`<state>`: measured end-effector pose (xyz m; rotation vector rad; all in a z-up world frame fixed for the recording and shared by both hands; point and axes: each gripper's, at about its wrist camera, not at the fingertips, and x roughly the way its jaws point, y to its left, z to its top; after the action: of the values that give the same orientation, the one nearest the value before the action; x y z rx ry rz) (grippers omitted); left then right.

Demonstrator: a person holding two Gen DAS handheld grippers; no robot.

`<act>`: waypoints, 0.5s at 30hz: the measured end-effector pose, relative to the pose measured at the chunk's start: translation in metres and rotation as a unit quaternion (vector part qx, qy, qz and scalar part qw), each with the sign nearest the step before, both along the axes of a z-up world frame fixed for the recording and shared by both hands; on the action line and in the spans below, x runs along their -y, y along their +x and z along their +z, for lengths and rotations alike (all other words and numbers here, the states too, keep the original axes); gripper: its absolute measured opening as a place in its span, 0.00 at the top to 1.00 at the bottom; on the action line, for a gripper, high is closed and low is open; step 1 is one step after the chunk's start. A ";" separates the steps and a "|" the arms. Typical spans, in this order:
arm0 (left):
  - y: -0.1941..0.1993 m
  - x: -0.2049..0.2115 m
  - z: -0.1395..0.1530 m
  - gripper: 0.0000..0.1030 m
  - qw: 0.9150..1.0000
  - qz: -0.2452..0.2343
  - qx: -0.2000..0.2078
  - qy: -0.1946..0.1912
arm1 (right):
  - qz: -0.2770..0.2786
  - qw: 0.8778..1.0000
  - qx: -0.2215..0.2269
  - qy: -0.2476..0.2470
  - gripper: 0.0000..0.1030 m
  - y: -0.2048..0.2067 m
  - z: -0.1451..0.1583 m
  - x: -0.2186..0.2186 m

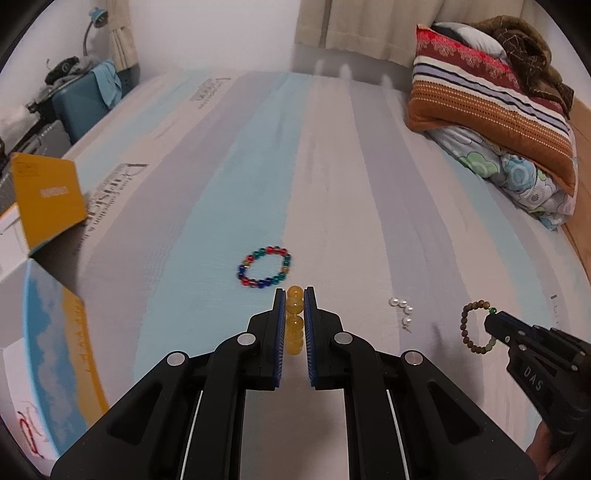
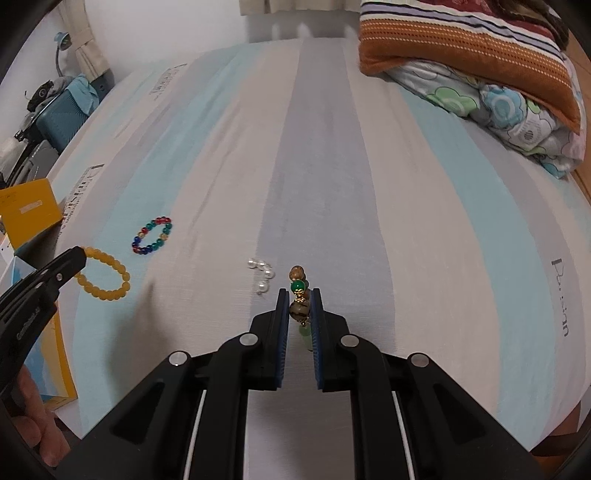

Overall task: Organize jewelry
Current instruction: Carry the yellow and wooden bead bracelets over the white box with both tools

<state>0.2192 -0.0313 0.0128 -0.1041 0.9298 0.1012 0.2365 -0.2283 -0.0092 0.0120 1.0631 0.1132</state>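
Observation:
My left gripper [image 1: 294, 293] is shut on a yellow bead bracelet [image 1: 295, 320], held above the striped bed sheet; from the right wrist view the yellow bead bracelet [image 2: 105, 277] hangs as a ring from the left gripper [image 2: 79, 254]. My right gripper [image 2: 299, 293] is shut on a brown bead bracelet [image 2: 299, 308] with a green bead; the brown bead bracelet [image 1: 474, 326] dangles from the right gripper [image 1: 493, 319] in the left wrist view. A multicoloured bead bracelet [image 1: 265, 267] [image 2: 152, 235] and pearl earrings [image 1: 402, 311] [image 2: 263, 275] lie on the sheet.
A yellow box [image 1: 46, 199] [image 2: 29, 212] and a blue-and-yellow box [image 1: 55, 354] stand at the bed's left edge. Folded blankets [image 1: 495, 110] [image 2: 480, 62] are piled at the far right. A blue suitcase [image 1: 86, 99] and a lamp [image 1: 96, 16] stand beyond the bed, left.

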 end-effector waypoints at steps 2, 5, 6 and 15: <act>-0.005 -0.005 0.004 0.91 1.000 0.004 0.004 0.000 | 0.003 1.000 0.006 0.000 0.90 -0.002 0.005 -0.006; -0.015 -0.017 0.012 0.91 1.000 0.009 0.007 0.002 | 0.014 1.000 0.013 0.004 0.90 -0.006 0.014 -0.019; -0.018 -0.020 0.014 0.91 1.000 0.011 0.008 0.003 | 0.021 1.000 0.016 0.007 0.90 -0.008 0.017 -0.025; -0.050 -0.062 0.033 0.91 0.999 0.043 0.015 0.014 | 0.053 0.998 0.036 0.006 0.90 -0.024 0.039 -0.073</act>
<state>0.1692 0.0311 0.0460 -0.1201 0.8936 0.1926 0.2120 -0.1551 0.0295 -0.0381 0.9902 0.2140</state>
